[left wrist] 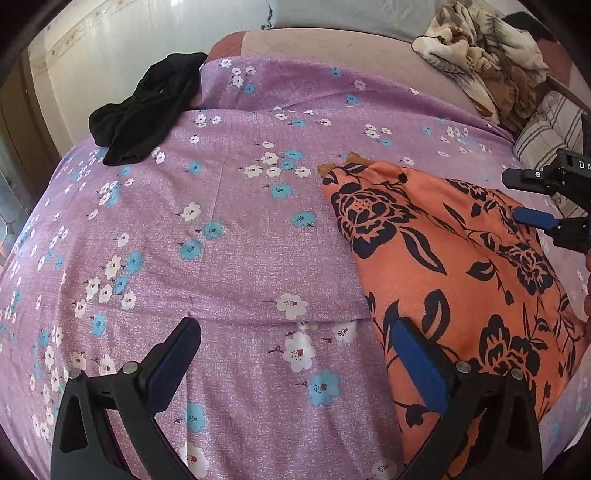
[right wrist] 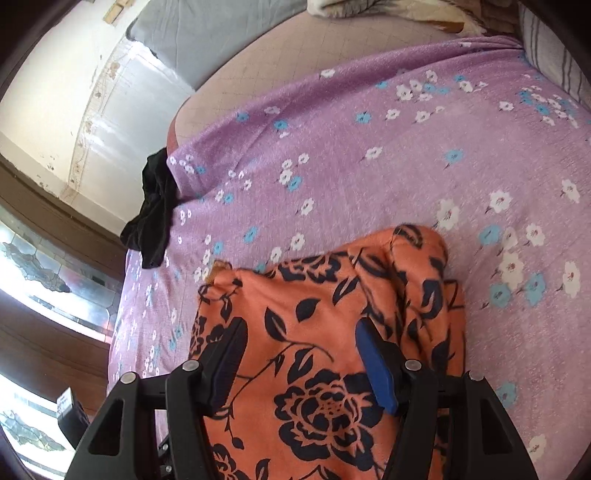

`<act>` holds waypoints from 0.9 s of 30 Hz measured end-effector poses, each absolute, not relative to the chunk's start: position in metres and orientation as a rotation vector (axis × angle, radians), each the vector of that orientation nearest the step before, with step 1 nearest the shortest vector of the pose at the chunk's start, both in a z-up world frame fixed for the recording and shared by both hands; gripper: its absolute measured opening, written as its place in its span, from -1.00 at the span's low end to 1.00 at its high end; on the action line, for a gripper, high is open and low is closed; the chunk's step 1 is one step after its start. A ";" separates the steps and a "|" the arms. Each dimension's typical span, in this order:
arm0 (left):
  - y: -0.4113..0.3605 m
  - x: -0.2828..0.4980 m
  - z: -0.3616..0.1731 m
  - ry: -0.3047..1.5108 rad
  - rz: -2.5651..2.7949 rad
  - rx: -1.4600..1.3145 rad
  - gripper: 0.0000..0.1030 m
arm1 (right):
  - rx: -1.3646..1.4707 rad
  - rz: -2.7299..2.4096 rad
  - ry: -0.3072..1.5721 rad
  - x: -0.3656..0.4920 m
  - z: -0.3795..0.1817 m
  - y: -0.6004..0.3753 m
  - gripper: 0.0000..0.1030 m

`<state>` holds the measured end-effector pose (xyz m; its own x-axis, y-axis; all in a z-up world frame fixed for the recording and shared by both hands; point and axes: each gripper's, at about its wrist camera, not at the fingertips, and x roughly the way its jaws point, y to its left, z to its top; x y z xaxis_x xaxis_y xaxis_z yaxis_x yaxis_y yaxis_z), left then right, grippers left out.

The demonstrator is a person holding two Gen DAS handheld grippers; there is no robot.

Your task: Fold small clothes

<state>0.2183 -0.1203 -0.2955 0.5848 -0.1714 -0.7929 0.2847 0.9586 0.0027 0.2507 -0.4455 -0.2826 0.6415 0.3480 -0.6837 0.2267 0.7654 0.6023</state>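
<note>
Two black fingers of the left tool (left wrist: 295, 360) frame the near edge of the left wrist view, blue pads facing inward, spread wide with nothing between them but purple bedsheet (left wrist: 229, 229). Its right finger overlaps the edge of the orange floral garment (left wrist: 454, 266). Whether the finger touches the cloth, I cannot tell.

Count: two tools, one orange garment, one black garment (left wrist: 147, 107), one patterned blanket heap (left wrist: 484, 62), one striped pillow (left wrist: 546, 129), one grey pillow (right wrist: 207, 33).

Right tool (right wrist: 299, 354) stands moderately wide directly over the orange garment; cloth shows between the fingers, but the pads do not press on it. A raised fold of the garment sits just beyond its right finger.

Orange garment lies on the bed's near right part. Black garment is well apart, at the far left edge of the sheet. Blanket and striped pillow sit at the far right. Nothing stands between tools and garment.
</note>
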 end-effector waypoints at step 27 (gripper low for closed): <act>-0.149 0.192 -0.297 0.847 -0.408 0.226 1.00 | 0.817 0.154 1.007 0.217 -0.300 -0.437 0.43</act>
<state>0.1920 -0.1493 -0.2968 0.5915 -0.2586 -0.7637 0.4356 0.8996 0.0328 0.2174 -0.4374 -0.2998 0.5507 0.4697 -0.6900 0.2424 0.7010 0.6707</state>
